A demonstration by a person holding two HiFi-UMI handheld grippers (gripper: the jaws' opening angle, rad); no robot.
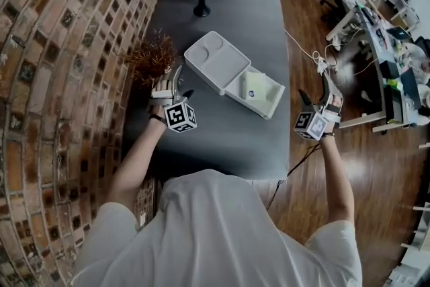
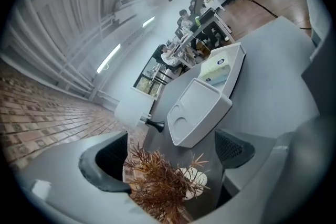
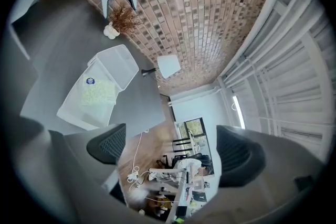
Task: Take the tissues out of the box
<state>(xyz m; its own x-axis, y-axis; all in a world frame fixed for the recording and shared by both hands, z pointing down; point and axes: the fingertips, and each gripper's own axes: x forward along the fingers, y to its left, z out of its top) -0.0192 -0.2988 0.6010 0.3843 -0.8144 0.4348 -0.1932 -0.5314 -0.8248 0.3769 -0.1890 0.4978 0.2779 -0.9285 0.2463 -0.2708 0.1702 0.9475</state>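
**Both grippers open, tissues still in the box**

The white plastic box point(image 1: 274, 103) lies diagonally on the dark grey table point(image 1: 222, 138). Its flat lid point(image 1: 213, 58) is thrown back towards the brick wall, and the open tray faces the table's right edge. The pale green tissue pack with a blue sticker point(image 1: 255, 86) still sits in that tray, so nothing is out yet.

The tray end is nearer the right gripper point(image 1: 317, 92), which hangs just off the table's right edge with its jaws apart and empty. I'd expect that hand to go in, swinging left and forward. The left gripper point(image 1: 180, 83) is also spread and holds nothing. It sits by the lid end, close to a brown dried plant point(image 1: 153, 56).

The right gripper view shows those jaws aimed past the table at the office floor, with the pack point(image 3: 97, 93) well off to the side. The left gripper view shows the plant point(image 2: 157, 186) lying between that gripper's jaws, untouched, and the lid blocking the nearer way to the tissues.
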